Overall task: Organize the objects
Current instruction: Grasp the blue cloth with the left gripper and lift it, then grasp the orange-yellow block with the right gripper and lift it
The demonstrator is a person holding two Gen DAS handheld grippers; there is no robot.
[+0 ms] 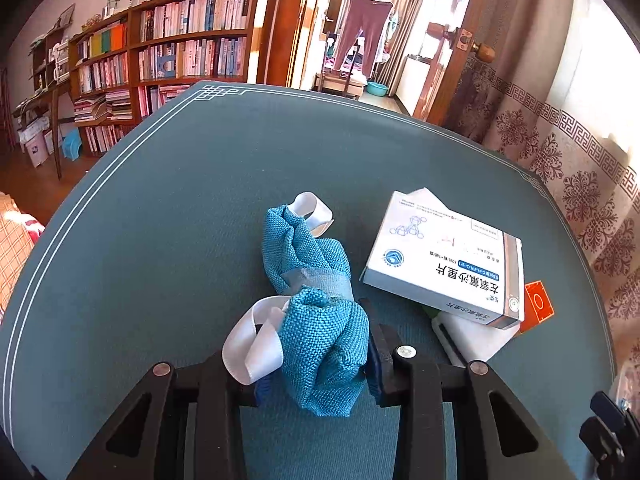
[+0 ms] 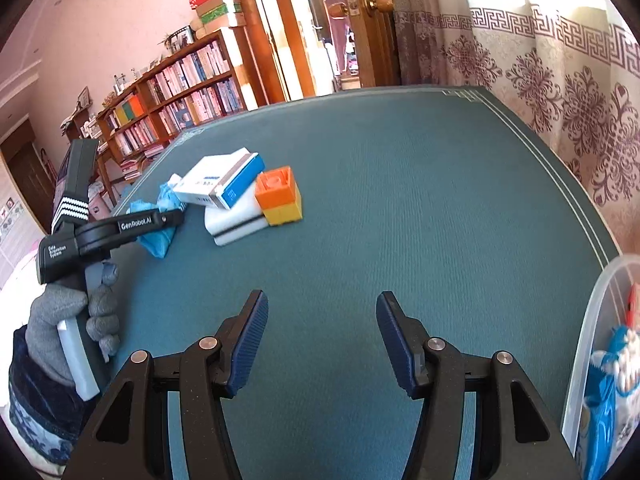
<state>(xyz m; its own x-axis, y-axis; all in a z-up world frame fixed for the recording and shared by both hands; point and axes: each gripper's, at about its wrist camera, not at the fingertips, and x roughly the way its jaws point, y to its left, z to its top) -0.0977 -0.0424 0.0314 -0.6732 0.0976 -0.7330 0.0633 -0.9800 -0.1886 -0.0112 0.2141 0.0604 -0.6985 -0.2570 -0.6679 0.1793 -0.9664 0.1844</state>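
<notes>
My left gripper (image 1: 316, 356) is shut on a crumpled blue mesh pouch (image 1: 316, 304) with white ribbon loops, lying on the green table mat (image 1: 180, 220). Right of it a white medicine box (image 1: 444, 260) leans on a white block (image 1: 472, 336), with an orange block (image 1: 538, 304) behind. In the right wrist view my right gripper (image 2: 322, 344) is open and empty above the mat (image 2: 400, 200). Ahead of it at the left lie the medicine box (image 2: 224, 180), the white block (image 2: 236, 226), the orange and yellow blocks (image 2: 280, 196) and the blue pouch (image 2: 160, 236), held by the left gripper (image 2: 172, 216).
A clear plastic bin (image 2: 592, 340) with blue and white items stands at the table's right edge. A patterned curtain (image 2: 560, 80) hangs behind the table. Bookshelves (image 1: 180, 48) and a doorway (image 1: 368, 32) lie beyond the far edge.
</notes>
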